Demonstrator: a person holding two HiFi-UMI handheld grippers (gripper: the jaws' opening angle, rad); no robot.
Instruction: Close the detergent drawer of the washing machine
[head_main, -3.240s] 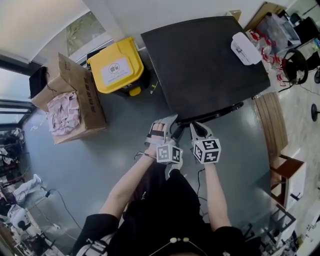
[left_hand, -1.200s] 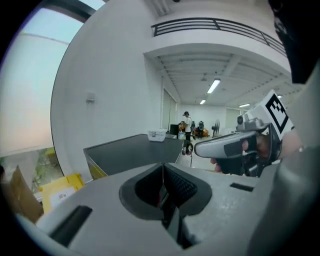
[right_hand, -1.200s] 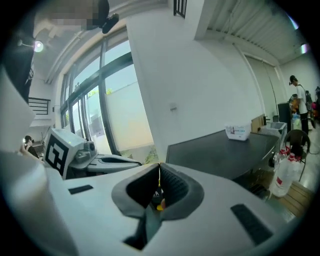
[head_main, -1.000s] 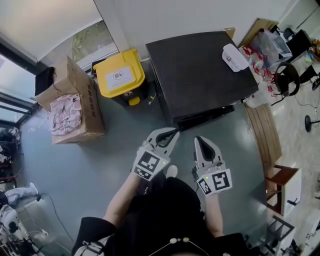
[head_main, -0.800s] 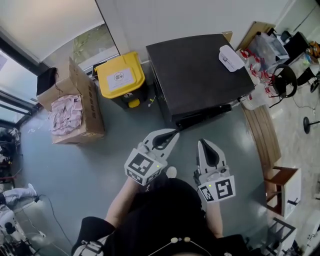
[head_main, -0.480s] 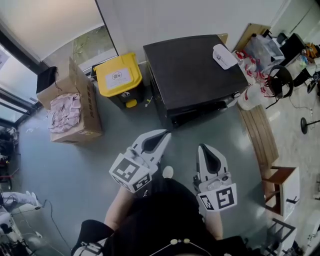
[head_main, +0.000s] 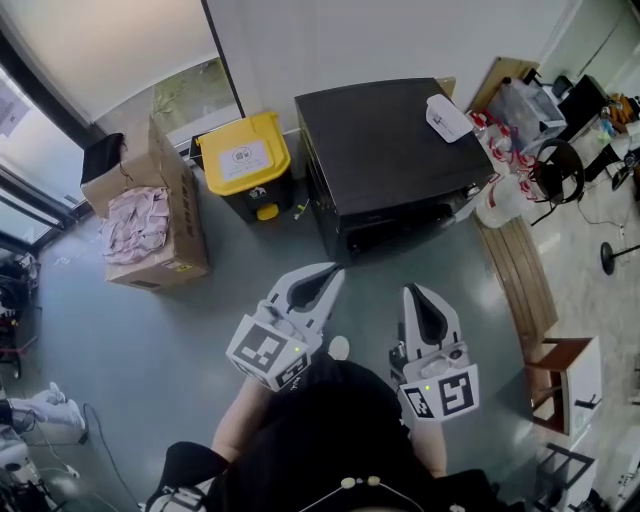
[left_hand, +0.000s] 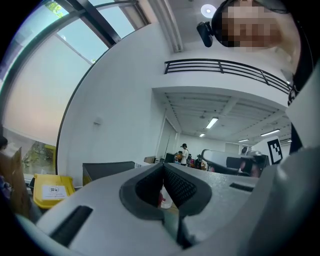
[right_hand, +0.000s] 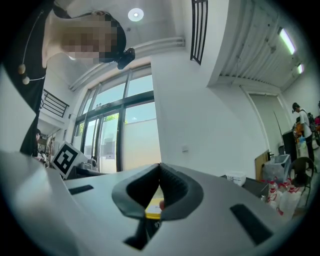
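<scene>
The left tongs (head_main: 332, 270) are pressed fully together with nothing between the pads. In the left gripper view (left_hand: 163, 166) the ribbed faces meet at the tip, and the small gap behind them shows only far-off clutter. The right tongs (head_main: 412, 291) are pinched together and empty too. In the right gripper view (right_hand: 159, 166) the scrap of yellow in the gap is probably the distant yellow bin (head_main: 243, 160), not something held.

Both pairs sit in the lower middle of the head view, close to the person's body. Their marker cubes are nearest the torso and their tips aim up the frame towards the washing machine (head_main: 395, 150). The left pair slants to the upper right, and the right pair points almost straight up. Both are held about level and side by side, with bare floor (head_main: 300, 250) between their tips and the machine. The hands are hidden beneath them.

The machine fills the upper middle of the frame, and a white container (head_main: 447, 118) sits on its top. Nothing juts from its front panel (head_main: 400, 228), so the detergent drawer seems to sit flush there, though it cannot be picked out separately. With empty tongs well away from the machine, the closing looks finished and the pose looks like rest.
</scene>
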